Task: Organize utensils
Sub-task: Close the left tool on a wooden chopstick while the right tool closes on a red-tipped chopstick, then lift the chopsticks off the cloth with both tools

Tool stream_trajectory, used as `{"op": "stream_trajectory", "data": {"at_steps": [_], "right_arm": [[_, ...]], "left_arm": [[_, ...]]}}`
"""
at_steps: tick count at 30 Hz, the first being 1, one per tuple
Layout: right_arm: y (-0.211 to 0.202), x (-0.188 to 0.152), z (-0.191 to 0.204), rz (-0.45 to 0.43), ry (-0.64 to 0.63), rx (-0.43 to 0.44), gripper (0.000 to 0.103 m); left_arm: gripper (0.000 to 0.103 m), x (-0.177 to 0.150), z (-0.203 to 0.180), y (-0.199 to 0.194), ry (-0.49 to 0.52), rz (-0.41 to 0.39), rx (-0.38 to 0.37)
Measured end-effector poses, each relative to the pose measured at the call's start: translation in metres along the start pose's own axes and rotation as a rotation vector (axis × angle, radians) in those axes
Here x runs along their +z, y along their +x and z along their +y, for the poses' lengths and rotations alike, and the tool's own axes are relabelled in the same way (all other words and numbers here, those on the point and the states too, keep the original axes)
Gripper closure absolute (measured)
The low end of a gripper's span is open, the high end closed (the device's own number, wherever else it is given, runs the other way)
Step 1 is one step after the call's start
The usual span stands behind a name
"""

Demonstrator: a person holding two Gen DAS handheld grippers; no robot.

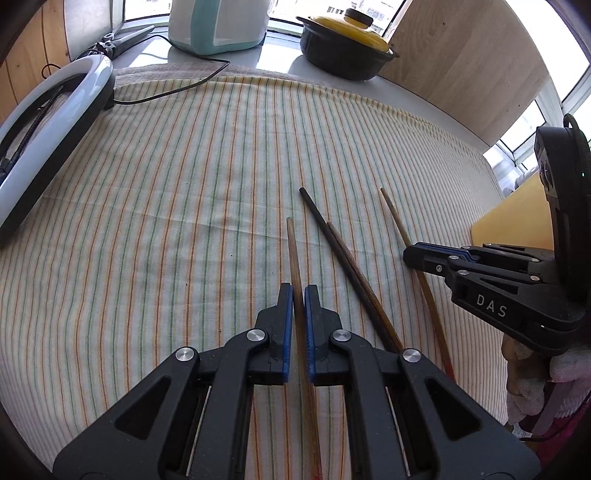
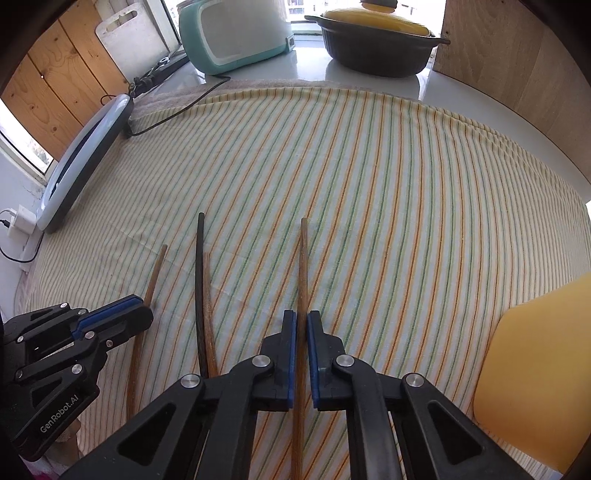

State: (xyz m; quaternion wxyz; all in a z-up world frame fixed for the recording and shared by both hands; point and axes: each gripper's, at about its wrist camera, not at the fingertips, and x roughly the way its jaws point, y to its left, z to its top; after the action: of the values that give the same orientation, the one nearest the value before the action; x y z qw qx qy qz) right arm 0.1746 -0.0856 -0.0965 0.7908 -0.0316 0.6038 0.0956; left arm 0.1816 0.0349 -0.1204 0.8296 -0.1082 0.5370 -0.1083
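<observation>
- Only the right wrist view shows the white cutting board [image 2: 123, 35] leaning on the wooden wall at far left, and the wall plug [image 2: 20, 218] with its cord beyond the cloth's left edge.
- Both views show the ring lamp [image 1: 48, 122] lying at the left of the striped cloth [image 1: 166, 192], the teal appliance [image 1: 218, 26] and the black pot with a yellow lid [image 1: 345, 44] at the back.
- The yellow board [image 2: 535, 373] shows as a wide slab in the right wrist view; the left wrist view catches only a corner of it behind the other gripper.
- The left gripper [image 1: 298, 291] is clenched on a brown chopstick [image 1: 293, 254], its blue pads pressing both sides; the stick's tip points away over the cloth and its rear end runs out of the picture under the gripper.
- Between the two grippers, a black chopstick [image 1: 321, 221] and another brown stick [image 1: 354, 266] lie on the cloth, touching along part of their length; their near ends are hidden behind the gripper body.
- The right gripper [image 2: 302, 319] is closed around a second light brown chopstick [image 2: 303, 266], gripped partway along, with its far tip low over the cloth.
- Whether the held sticks touch the cloth or are lifted off it is hard to tell.
</observation>
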Motion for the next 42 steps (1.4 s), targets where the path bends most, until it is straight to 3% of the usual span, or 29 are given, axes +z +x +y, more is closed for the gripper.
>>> {"op": "stream_trajectory", "data": {"at_steps": [8, 20, 27, 42], "right_arm": [[-0.021, -0.008, 0.002, -0.057, 0.008, 0.049, 0.100], [-0.082, -0.039, 0.002, -0.209, -0.008, 0.106, 0.100], [-0.115, -0.058, 0.001, -0.298, -0.031, 0.099, 0.100], [-0.166, -0.088, -0.005, -0.451, -0.038, 0.059, 0.100]], "left_arm": [[0.099, 0.002, 0.000, -0.017, -0.006, -0.042, -0.014], [0.099, 0.003, -0.022, -0.073, 0.051, -0.192, -0.037], [0.099, -0.001, -0.035, -0.104, 0.086, -0.273, -0.047], [0.099, -0.022, -0.054, -0.146, 0.130, -0.350, -0.099]]}}
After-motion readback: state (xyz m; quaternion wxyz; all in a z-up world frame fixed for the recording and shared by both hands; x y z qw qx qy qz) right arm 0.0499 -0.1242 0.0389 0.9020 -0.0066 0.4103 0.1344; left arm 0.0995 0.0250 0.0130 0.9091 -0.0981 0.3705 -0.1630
